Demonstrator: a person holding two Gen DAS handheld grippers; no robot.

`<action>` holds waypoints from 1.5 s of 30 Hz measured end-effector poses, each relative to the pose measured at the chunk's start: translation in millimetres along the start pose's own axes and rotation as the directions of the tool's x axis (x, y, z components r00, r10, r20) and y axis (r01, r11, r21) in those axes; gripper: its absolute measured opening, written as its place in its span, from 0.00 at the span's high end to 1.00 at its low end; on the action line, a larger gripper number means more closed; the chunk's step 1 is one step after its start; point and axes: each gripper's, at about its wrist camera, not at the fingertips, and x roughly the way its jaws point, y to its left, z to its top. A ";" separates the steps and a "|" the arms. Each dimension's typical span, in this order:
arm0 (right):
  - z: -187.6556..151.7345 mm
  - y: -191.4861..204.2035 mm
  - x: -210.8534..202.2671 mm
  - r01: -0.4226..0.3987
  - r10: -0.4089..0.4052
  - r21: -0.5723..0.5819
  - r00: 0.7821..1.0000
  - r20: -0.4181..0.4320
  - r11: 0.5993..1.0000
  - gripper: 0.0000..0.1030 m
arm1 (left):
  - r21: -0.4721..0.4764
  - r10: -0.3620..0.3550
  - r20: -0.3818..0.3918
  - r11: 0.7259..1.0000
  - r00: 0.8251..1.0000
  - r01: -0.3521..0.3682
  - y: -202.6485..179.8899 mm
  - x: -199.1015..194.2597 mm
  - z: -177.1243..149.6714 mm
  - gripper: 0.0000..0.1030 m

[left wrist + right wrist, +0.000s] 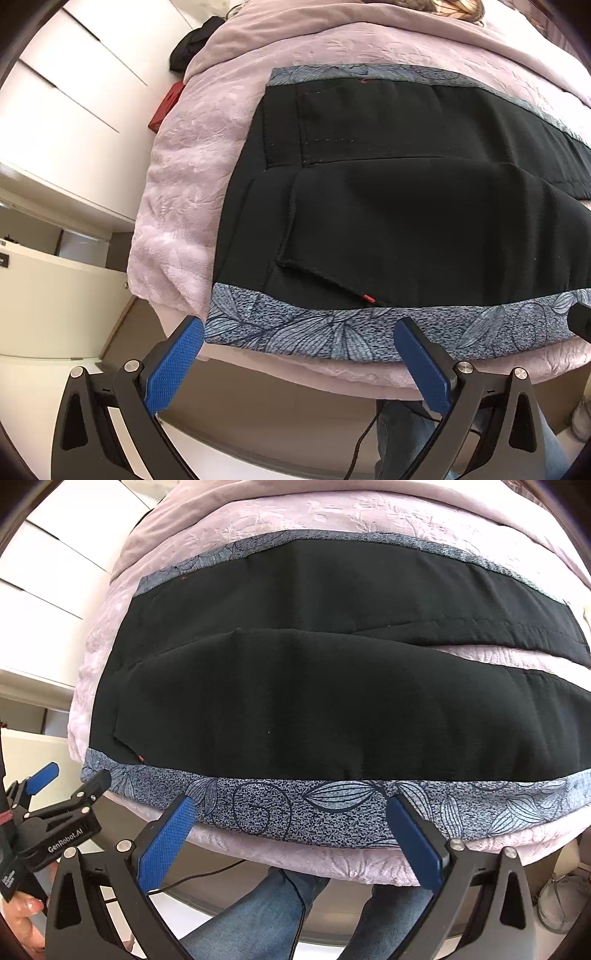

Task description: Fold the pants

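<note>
A pale pink embossed blanket (192, 155) covers the bed, with white cabinet doors (74, 92), a red box (166, 107) and a dark bundle (192, 42) beside it.

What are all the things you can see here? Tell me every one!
pants: one pair, black with blue-grey patterned side bands, spread flat across the bed, legs slightly apart at the right
blanket: one, pale pink, covering the bed under the pants
cupboards: white, left of the bed
red box: one, beside the bed at the left
dark bundle: one, black, at the far left of the bed
cable: one, black, running below the bed edge
person's legs: blue jeans, below the bed edge
left claw: black with blue pads, open, at the near band
right claw: same, open
</note>
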 end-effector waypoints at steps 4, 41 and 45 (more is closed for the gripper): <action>-0.5 2.6 4.3 -0.003 0.003 -0.005 1.000 -0.003 1.000 0.00 | -0.011 -0.012 -0.010 1.000 1.000 0.012 4.1 5.1 -0.3 0.00; -12.8 -21.7 27.9 -0.207 0.207 0.057 0.978 -0.002 0.977 0.00 | -0.165 -0.246 -0.094 0.959 0.965 0.229 18.7 64.8 -1.8 0.00; -15.1 -25.9 27.3 -0.326 0.326 0.079 0.945 0.009 0.942 0.00 | -0.174 -0.266 -0.064 0.952 0.962 0.251 33.4 69.7 -7.0 0.00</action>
